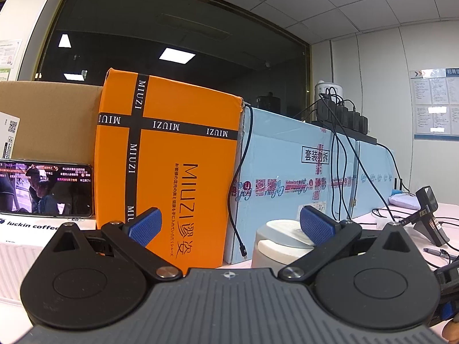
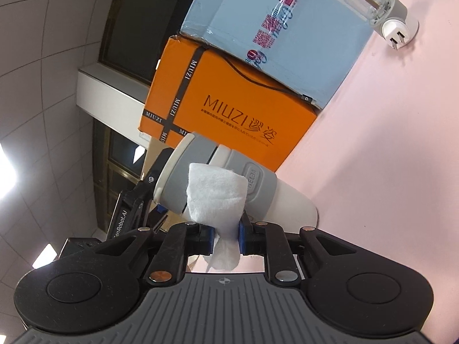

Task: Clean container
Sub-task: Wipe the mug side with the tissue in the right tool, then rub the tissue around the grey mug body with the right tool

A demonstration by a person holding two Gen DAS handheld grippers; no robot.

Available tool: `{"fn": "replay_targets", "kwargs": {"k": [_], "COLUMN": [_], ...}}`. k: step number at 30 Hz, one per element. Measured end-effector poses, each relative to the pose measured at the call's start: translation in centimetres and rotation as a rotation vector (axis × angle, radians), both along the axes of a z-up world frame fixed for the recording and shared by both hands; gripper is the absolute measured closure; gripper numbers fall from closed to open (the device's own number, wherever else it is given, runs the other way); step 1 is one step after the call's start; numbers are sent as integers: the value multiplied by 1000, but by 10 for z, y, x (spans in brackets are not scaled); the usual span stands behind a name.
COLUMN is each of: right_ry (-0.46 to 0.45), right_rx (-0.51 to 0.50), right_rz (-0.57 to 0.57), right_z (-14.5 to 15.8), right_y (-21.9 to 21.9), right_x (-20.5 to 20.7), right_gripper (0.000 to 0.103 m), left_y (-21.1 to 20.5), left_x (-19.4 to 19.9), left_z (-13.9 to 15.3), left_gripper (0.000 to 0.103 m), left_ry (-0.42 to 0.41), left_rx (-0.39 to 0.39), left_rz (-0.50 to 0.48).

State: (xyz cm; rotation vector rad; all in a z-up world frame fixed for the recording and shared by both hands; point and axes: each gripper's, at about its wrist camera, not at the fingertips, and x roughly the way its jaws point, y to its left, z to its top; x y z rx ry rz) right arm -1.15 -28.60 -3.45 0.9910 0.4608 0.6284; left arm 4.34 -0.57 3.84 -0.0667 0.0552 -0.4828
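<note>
Your right gripper pinches a white wipe, which presses the grey-and-white container just ahead. Your left gripper gapes empty, the container's lid by its right finger; contents hidden.

The orange box reads "MIUZI" on its black bands and face; left of it, a white carton says "luckin coffee"; right of it, the blue box bears "套装" in a frame
</note>
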Motion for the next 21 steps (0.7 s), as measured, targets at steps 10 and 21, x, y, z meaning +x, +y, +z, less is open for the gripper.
{"fn": "replay_targets", "kwargs": {"k": [10,21], "right_ry": [-144,-125], "right_rx": [68,25], "right_rz": [-52,-154], "right_z": [12,23], "right_y": [-9,-17], "right_x": [0,32], "right_gripper": [87,87], "left_y": [-3,-4], "left_x": [-1,-1], "left_z": [0,0], "left_gripper": [0,0], "left_ry": [-8,-9], "left_rx": [9,9], "left_rz": [-4,-4]}}
